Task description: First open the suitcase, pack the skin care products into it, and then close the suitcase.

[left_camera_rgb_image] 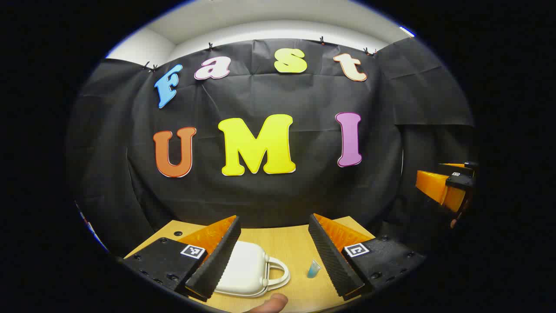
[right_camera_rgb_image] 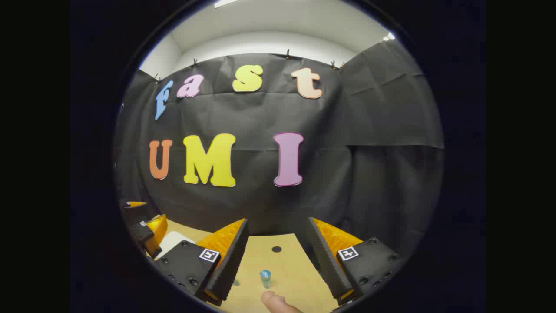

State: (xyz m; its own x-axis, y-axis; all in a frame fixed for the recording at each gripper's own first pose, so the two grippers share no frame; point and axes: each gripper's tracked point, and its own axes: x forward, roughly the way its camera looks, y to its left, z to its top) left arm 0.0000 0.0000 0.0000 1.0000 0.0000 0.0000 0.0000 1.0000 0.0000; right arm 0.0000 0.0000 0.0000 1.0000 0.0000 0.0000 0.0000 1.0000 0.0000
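A: Where do things stand?

B: Nothing is packed, by the look of it. In the left gripper view the left gripper (left_camera_rgb_image: 274,256) hangs above the wooden table (left_camera_rgb_image: 291,243) with its fingers spread wide and nothing between them. The small white suitcase (left_camera_rgb_image: 245,271) lies flat and closed just below and ahead of it, its carry handle (left_camera_rgb_image: 278,271) pointing toward the middle of the table.

A: And the skin care product?

B: A small blue-capped bottle (left_camera_rgb_image: 313,268) stands upright on the table just beside the handle, apart from the case. The right gripper view shows the same bottle (right_camera_rgb_image: 265,278) between and ahead of the right gripper (right_camera_rgb_image: 278,256), whose fingers are also released and hold nothing. A fingertip (right_camera_rgb_image: 276,301) of the person shows at the bottom edge.

A: So opening comes first?

B: I judge so. The lid should be lifted before anyone touches the bottle. The seam and any latch are too small to make out, so I cannot say which edge opens; the handle side is my guess.

A: How to do it cleanly?

B: Bring the left gripper down to steady the shell, or let it take the lid edge, and lift slowly so the light case does not slide. Keep the swing away from the bottle, since it stands near enough to be knocked over. The right gripper is already lined up for the later pick.
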